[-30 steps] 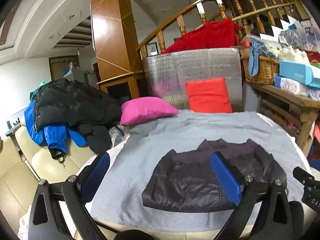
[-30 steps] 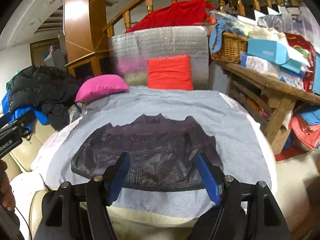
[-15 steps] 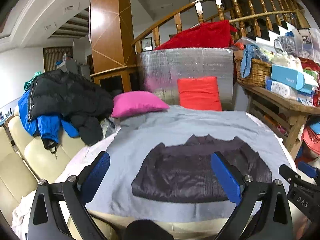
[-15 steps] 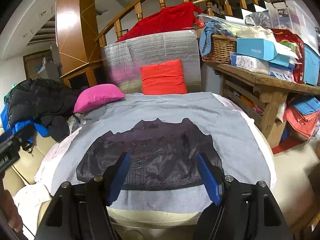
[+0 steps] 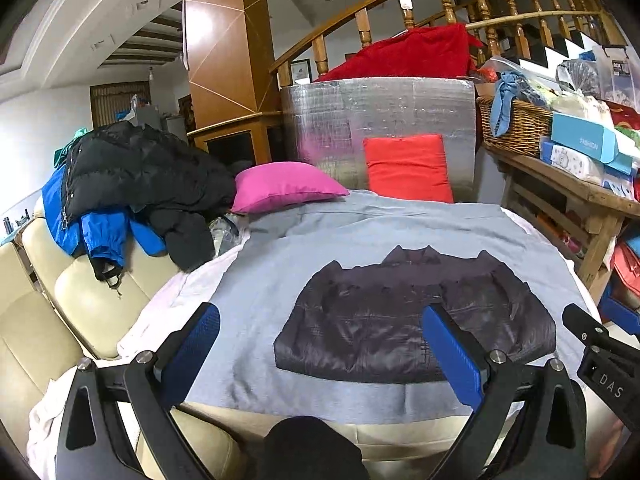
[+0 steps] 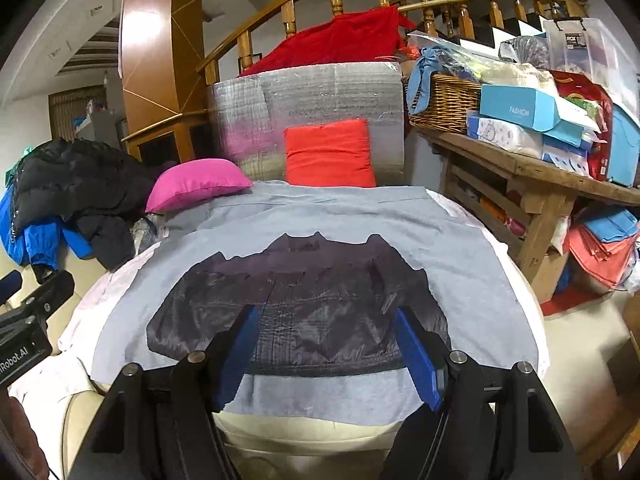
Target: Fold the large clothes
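A dark shiny jacket (image 5: pixel 404 320) (image 6: pixel 304 304) lies flat on a grey cloth (image 5: pixel 380 224) (image 6: pixel 328 212) over a cream sofa, collar at the far side, sleeves folded in. My left gripper (image 5: pixel 324 344) hangs open in the air before the near edge, its blue pads wide apart with nothing between them. My right gripper (image 6: pixel 326 344) is open too, above the jacket's near hem, holding nothing. Part of the right gripper shows at the right edge of the left wrist view, and the left gripper at the left edge of the right wrist view.
A pink pillow (image 5: pixel 284 186) and a red pillow (image 5: pixel 408 168) sit at the far end before a silver foil panel (image 5: pixel 380 120). A pile of black and blue coats (image 5: pixel 120 184) lies on the sofa at left. A wooden shelf (image 6: pixel 532 176) with boxes and a basket stands at right.
Both grippers have drawn back a little from the jacket, so it looks smaller and farther. Jaws stay as wide as before. The jacket has not moved.
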### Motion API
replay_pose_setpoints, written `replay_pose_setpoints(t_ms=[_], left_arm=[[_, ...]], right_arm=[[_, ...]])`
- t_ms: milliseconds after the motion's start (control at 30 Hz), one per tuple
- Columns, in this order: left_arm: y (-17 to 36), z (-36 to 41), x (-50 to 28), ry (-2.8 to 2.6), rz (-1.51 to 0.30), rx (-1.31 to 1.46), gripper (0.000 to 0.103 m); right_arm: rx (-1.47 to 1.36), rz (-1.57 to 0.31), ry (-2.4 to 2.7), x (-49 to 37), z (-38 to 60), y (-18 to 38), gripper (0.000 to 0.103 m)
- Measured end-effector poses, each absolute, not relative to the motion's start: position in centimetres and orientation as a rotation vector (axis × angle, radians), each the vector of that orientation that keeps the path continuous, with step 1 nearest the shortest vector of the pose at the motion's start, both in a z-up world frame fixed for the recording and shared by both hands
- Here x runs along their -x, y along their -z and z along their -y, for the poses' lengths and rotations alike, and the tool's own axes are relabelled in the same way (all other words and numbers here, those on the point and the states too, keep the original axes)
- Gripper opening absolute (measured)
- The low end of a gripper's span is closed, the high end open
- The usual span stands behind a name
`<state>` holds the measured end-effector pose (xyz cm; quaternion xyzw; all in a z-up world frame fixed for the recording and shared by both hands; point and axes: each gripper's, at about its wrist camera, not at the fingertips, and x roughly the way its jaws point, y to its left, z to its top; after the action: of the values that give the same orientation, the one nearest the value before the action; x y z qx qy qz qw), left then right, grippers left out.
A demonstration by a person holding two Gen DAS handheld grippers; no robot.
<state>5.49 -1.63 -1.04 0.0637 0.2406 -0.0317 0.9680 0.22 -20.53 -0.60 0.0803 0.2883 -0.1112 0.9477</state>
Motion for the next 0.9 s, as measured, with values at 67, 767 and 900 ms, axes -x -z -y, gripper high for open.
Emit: replay_pose_setpoints(t_ms=[67,767,900], left_arm=[[0.9,1.4,-5.5,0.061,-0.487,-0.128,0.101],[0.9,-3.0,-5.3,0.054,-0.482,-0.064,0.101],[1.4,-3.5,-5.7,0.049,-0.488,-0.064,0.101]], right_arm=[[-0.159,-0.585,0.223,-0.3,20.3,0.5,0.072],[-0.096,-0.574,0.209,-0.5,17.0,-1.1,0.072],[-0.091,-0.574,0.209,-1.1,16.6,-0.9,0.072]])
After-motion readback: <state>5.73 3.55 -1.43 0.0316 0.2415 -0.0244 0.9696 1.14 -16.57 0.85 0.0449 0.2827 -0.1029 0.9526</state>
